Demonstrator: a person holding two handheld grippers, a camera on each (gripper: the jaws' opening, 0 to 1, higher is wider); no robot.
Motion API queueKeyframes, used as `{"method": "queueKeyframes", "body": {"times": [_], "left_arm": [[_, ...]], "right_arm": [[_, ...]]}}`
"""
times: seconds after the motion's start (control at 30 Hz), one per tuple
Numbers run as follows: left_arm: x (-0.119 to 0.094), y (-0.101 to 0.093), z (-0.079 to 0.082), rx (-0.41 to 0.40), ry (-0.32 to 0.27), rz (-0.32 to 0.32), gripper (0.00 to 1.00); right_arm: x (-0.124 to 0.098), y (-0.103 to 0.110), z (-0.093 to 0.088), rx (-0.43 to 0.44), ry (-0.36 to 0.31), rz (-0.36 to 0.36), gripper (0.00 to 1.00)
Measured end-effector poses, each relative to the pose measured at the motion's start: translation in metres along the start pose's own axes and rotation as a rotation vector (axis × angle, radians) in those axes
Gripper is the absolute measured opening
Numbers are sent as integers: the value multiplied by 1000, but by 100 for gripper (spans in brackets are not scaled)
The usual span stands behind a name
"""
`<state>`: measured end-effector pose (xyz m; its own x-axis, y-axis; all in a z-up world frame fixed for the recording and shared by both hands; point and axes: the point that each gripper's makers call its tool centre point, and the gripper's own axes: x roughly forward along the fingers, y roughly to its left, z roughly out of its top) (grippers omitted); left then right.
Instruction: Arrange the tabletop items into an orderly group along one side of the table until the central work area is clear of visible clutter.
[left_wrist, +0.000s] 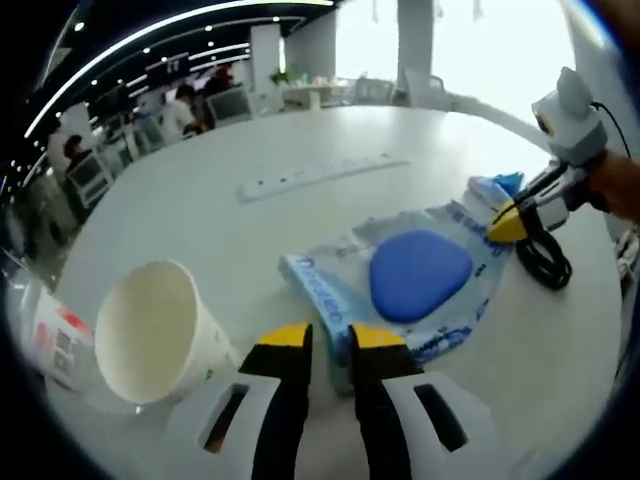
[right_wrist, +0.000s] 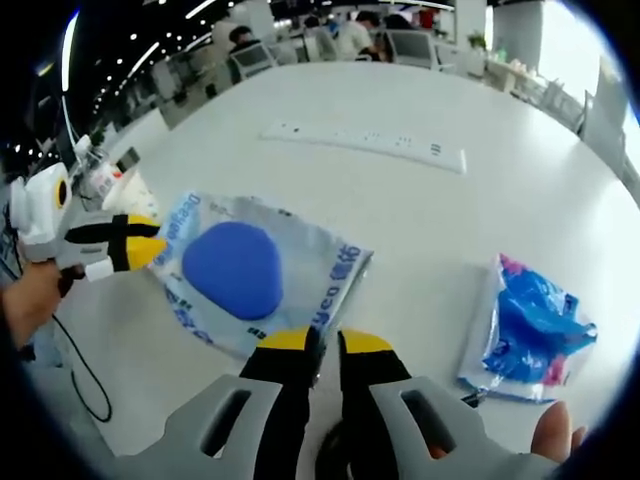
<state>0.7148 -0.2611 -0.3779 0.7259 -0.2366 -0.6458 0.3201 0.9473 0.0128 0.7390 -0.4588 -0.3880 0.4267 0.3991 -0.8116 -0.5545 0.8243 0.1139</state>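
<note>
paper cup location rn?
Left gripper view, lower left: the paper cup lies on its side on the white table, just left of the left gripper, with a small bottle at its far side.

pouch (left_wrist: 420, 275) centre of table (left_wrist: 200, 190) | power strip (left_wrist: 320, 175) behind | paper cup (left_wrist: 150, 335) left

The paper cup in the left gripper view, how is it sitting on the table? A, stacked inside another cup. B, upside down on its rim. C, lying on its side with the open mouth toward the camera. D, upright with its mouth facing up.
C: the white paper cup lies tipped on its side on the white table, its open mouth and pale inside facing the camera.
</note>
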Motion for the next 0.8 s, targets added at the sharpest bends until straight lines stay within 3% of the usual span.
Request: {"method": "queueKeyframes", "body": {"times": [0.37, 0.57, 0.8], "left_arm": [[-2, 1, 6, -1, -46, -3, 33], [-4, -2, 6, -12, -52, -11, 37], [-6, -4, 8, -16, -53, -18, 40]], "right_arm": [[-3, 0, 5, -8, -27, -9, 18], [-6, -1, 9, -12, -51, -16, 24], [-10, -2, 16, -22, -87, -30, 40]]}}
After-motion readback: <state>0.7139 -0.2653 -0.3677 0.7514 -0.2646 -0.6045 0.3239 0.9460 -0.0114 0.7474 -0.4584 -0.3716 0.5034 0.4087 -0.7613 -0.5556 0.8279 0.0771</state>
